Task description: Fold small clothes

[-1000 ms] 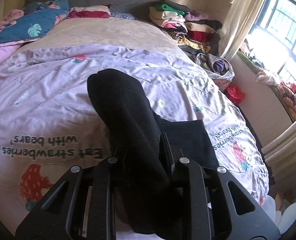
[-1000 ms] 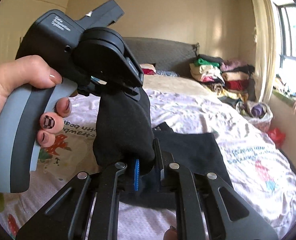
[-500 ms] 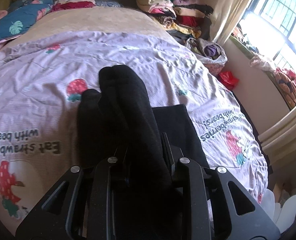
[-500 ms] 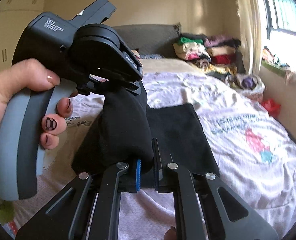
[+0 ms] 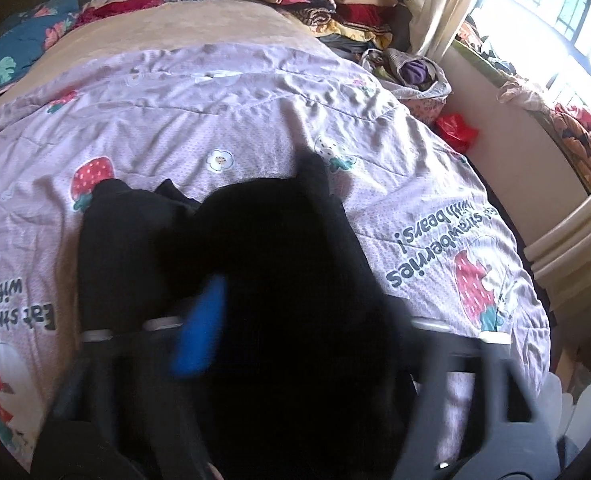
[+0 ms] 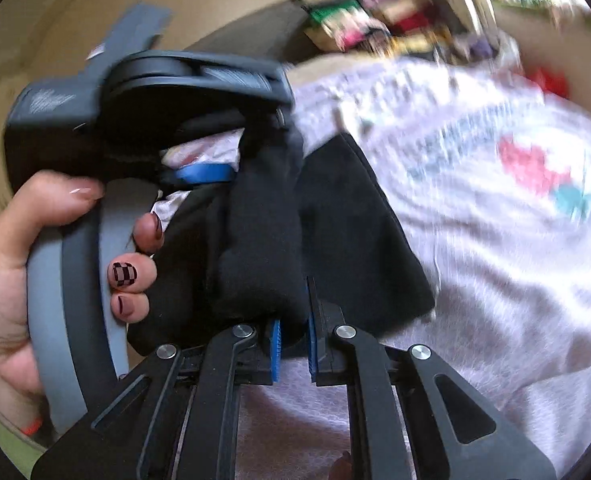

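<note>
A lived-in home bedroom: a bed (image 5: 255, 92) spread with a lilac quilt (image 5: 223, 120) printed with strawberries and the words "Eat strawberries with bears!". Folded clothes (image 5: 335, 4) are stacked high by the headboard, cream curtains (image 5: 435, 4) hang beside a barred, sunlit window (image 5: 555, 4), and pillows (image 5: 19, 52) lie at the bed's head.

left gripper's fingers (image 5: 199, 332) motion-blurred, clothes pile (image 6: 379, 20) smeared, quilt lettering (image 6: 463, 136) unreadable

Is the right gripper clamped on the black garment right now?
Yes: in the right wrist view the right gripper has its blue pads pressed on a bunched fold of the black garment.
</note>
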Motion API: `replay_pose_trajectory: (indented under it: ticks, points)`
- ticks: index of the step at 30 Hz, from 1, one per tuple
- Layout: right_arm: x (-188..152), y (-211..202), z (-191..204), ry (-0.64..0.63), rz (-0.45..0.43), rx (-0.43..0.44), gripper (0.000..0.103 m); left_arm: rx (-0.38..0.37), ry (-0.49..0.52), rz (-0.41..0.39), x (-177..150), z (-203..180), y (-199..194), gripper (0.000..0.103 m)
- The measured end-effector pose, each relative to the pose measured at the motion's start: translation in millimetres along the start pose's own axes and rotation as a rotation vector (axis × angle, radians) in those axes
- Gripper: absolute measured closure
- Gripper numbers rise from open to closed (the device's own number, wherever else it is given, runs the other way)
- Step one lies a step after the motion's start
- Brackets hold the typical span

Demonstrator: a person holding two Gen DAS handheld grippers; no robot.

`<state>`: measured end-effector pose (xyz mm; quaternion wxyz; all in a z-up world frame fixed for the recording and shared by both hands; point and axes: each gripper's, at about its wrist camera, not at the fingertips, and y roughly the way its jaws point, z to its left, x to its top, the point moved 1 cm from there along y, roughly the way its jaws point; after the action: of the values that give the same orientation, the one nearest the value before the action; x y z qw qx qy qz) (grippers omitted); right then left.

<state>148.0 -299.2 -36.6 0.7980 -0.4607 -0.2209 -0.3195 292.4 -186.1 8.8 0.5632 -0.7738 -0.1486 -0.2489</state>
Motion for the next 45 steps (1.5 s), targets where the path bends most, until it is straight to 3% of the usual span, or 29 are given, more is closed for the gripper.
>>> replay_pose_trajectory:
  ticks: [5,7,9,12,14,16,18,20,23,26,27,28,31,35,41,45]
  points:
    - [-1,9,-37,0.223,0.090,0.122,0.082,-0.049,-0.044,-0.035,4,10,-10,0.024]
    - [-1,6,-39,0.258,0.101,0.149,0.071,-0.036,-0.054,-0.072,2,21,-23,0.024]
    - [2,-2,-34,0.233,0.112,0.151,0.054,0.004,-0.052,-0.097,-5,35,-34,0.023]
    - [19,-27,-34,0.216,0.031,0.135,0.037,0.084,-0.036,-0.110,-25,57,-43,0.023]
    - [37,-44,-33,0.199,-0.047,0.113,0.037,0.133,-0.014,-0.105,-41,67,-45,0.023]
    - [61,-52,-25,0.150,-0.092,0.079,0.037,0.157,0.004,-0.080,-57,72,-39,0.023]
    - [81,-42,-17,0.090,-0.071,0.071,0.044,0.157,0.013,-0.067,-68,72,-33,0.023]
    - [100,-14,-6,0.017,0.008,0.046,0.054,0.152,0.019,-0.073,-77,67,-30,0.023]
    - [122,43,-5,-0.017,0.146,-0.028,0.056,0.152,0.017,-0.088,-80,65,-32,0.023]
    - [120,81,-2,-0.055,0.227,-0.096,0.059,0.145,0.015,-0.088,-81,64,-33,0.023]
    - [118,86,-1,-0.059,0.246,-0.103,0.083,0.139,0.016,-0.086,-82,63,-34,0.023]
    - [114,92,1,-0.066,0.260,-0.091,0.097,0.134,0.020,-0.085,-82,63,-35,0.023]
    - [116,88,9,-0.121,0.212,-0.037,0.097,0.119,0.023,-0.087,-80,63,-39,0.023]
    - [136,46,12,-0.212,0.056,0.010,0.098,0.072,0.006,-0.092,-78,58,-42,0.021]
    - [121,78,-26,-0.246,0.146,-0.137,0.097,0.055,0.021,-0.044,-88,44,-24,0.019]
    - [106,83,-35,-0.253,0.124,-0.149,0.094,0.033,-0.010,-0.034,-92,48,-21,0.019]
